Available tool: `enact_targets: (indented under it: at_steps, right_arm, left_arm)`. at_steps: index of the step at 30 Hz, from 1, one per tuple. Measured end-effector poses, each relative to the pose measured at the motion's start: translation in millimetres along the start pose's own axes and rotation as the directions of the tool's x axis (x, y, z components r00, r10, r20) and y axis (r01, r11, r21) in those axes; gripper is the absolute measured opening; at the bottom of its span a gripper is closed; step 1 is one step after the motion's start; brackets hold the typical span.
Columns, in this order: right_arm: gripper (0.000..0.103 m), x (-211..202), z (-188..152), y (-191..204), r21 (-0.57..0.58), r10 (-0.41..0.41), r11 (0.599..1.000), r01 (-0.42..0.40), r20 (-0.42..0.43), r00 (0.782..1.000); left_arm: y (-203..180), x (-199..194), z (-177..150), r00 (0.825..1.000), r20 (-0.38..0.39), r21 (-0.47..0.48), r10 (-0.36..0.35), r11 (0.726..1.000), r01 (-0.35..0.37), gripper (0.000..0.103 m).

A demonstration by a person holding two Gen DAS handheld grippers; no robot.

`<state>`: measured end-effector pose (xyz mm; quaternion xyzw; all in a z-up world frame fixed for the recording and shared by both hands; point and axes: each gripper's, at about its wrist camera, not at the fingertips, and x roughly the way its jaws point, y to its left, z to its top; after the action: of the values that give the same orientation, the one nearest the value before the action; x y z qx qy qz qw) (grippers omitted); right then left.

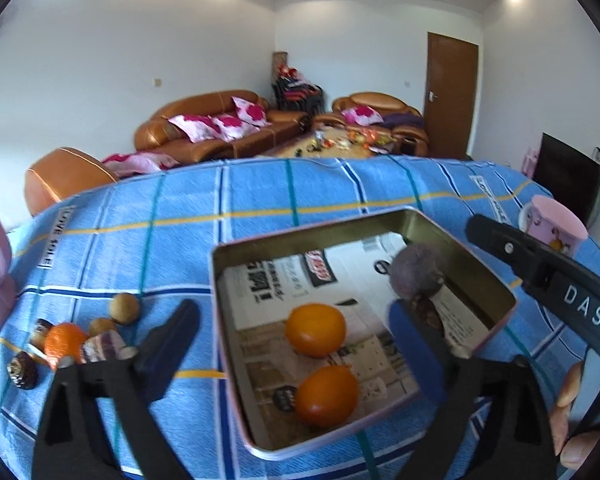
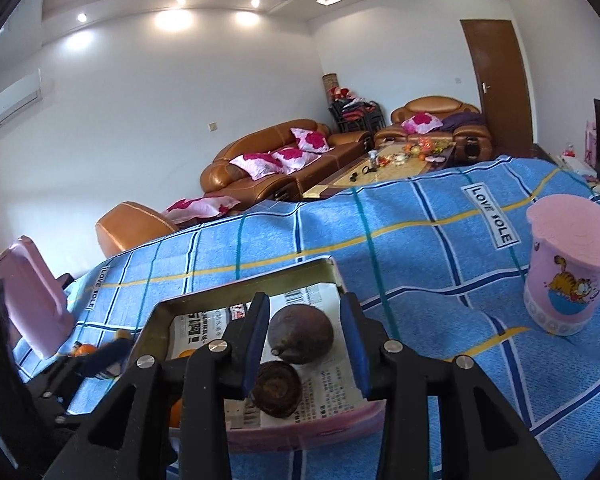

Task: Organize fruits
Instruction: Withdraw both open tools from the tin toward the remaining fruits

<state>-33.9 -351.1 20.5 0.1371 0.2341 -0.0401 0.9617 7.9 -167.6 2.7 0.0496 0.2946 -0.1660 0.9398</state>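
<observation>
A metal tray (image 1: 300, 236) lined with newspaper sits on the blue checked cloth. It holds two oranges (image 1: 315, 329) (image 1: 326, 396), a purple passion fruit (image 1: 418, 270) and a dark brown fruit (image 1: 426, 312) in its far right corner. My left gripper (image 1: 293, 310) stands wide open with nothing in it, one finger outside the tray's left wall, the other over the tray. My right gripper (image 2: 304, 300) hangs over the tray (image 2: 244, 282), open by a narrow gap. The passion fruit (image 2: 300, 334) and the brown fruit (image 2: 276, 390) lie below and beyond its pads, untouched.
Left of the tray lie loose fruits: an orange (image 1: 64, 340), two round longans (image 1: 124, 308), dark dates (image 1: 22, 370). A pink cup (image 2: 568, 272) with a cartoon cat stands at the right. A pink container (image 2: 36, 300) stands at the left. Sofas lie beyond the table.
</observation>
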Motion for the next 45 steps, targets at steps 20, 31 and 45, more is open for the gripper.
enact_targets:
  at_steps: [20, 31, 45]
  right_arm:
    - [0.074, -20, 3, -2, -0.015, -0.094, 0.995, 0.099, 0.198, 0.976]
    - [0.073, -25, 1, 1, -0.026, -0.125, 0.991, 0.134, 0.226, 0.966]
    - [0.073, -22, 0, 18, -0.079, -0.228, 0.964, 0.252, 0.233, 0.945]
  left_arm:
    - [20, -11, 2, 0.985, 0.083, -0.034, 0.154, 0.988, -0.152, 0.101]
    - [45, -23, -3, 0.966, 0.115, -0.029, 0.232, 0.973, -0.23, 0.101]
    - [95, -37, -10, 0.957, 0.103, -0.028, 0.271, 0.963, -0.269, 0.101]
